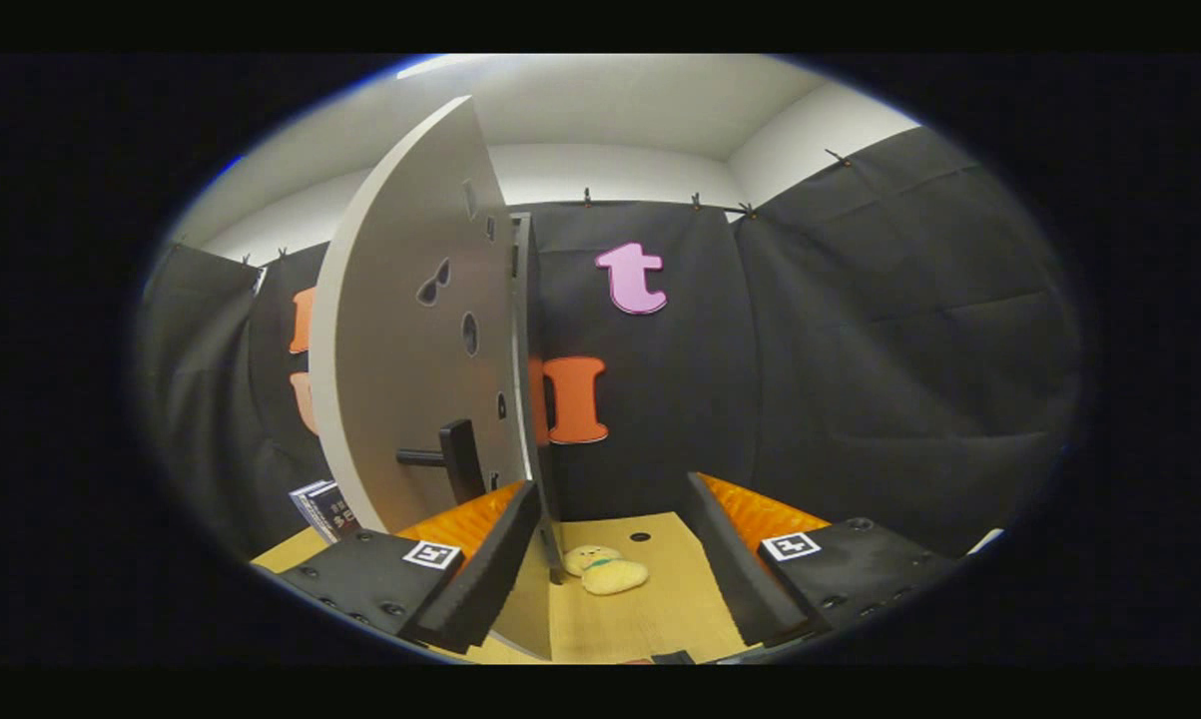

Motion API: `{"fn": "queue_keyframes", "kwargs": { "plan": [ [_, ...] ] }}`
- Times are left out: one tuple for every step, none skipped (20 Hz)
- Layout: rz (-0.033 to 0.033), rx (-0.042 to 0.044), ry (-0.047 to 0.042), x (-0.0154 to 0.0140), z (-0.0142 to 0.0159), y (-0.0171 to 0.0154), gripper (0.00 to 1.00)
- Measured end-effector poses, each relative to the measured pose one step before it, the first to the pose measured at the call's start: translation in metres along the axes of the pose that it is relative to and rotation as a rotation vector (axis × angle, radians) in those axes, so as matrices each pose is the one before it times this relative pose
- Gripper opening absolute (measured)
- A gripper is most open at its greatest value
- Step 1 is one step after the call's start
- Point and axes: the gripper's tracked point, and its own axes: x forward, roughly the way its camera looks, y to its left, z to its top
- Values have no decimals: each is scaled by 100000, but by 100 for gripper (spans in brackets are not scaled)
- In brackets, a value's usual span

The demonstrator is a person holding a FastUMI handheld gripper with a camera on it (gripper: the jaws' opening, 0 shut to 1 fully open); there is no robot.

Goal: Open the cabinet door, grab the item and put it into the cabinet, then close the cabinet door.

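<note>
Pale grey cabinet door (410,330) stands open at ten o'clock; wide-open, empty gripper (615,589) next grabs yellow plush toy (608,571) at twelve o'clock.

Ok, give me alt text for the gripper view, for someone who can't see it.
The open gripper hangs over a tan wooden table, with a small yellow plush toy lying between its fingers. Just ahead stands a white cabinet door with a black handle, swung open.
</note>
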Motion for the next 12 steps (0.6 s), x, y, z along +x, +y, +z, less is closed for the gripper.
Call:
{"fn": "queue_keyframes", "kwargs": {
  "plan": [
    [837, -24, 246, -29, -80, 701, 94],
    [760, -323, 315, -188, -93, 653, 94],
    [648, -251, 113, 146, -29, 665, 94],
    [496, -228, 287, -103, -70, 648, 94],
    [343, -159, -86, -54, -302, 630, 94],
    [6, 24, -479, -177, -293, 532, 94],
    [159, -28, -426, -25, -6, 553, 94],
    [436, -90, -345, 23, -132, 685, 94],
    [543, 98, 135, 104, -88, 748, 94],
    [659, 268, 216, 119, -32, 673, 94],
    [879, 93, 396, 105, -86, 724, 94],
    [1005, -85, 191, 79, -131, 795, 94]
  ]
}}
